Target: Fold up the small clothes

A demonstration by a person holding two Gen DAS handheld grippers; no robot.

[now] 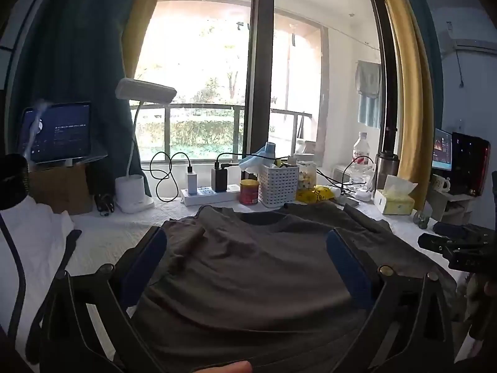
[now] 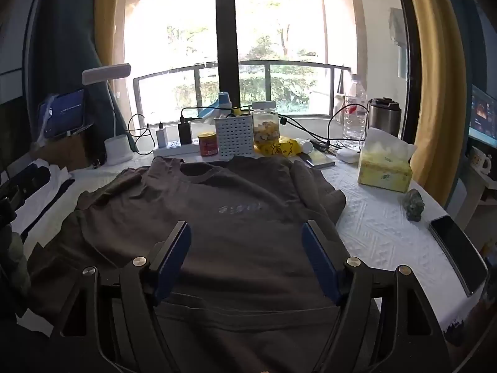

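Note:
A dark brown T-shirt [image 1: 248, 267] lies spread front-up on the white tablecloth, collar toward the window. In the right wrist view the same T-shirt [image 2: 223, 217] shows a pale chest print, and its right sleeve is bunched. My left gripper [image 1: 247, 242] hovers over the shirt's middle, jaws wide, nothing between the blue pads. My right gripper [image 2: 247, 233] stands open above the shirt's lower half, also holding nothing. The right gripper's body shows at the right edge of the left wrist view [image 1: 456, 248].
White folded clothes [image 1: 34, 236] lie at the left. Along the window stand a desk lamp [image 1: 133, 195], power strip [image 1: 211, 195], red can [image 1: 249, 192], white basket [image 2: 233, 138], jar [image 2: 265, 129], bottle and flask. A tissue box [image 2: 383, 168], stone [image 2: 413, 205] and phone [image 2: 456, 253] lie right.

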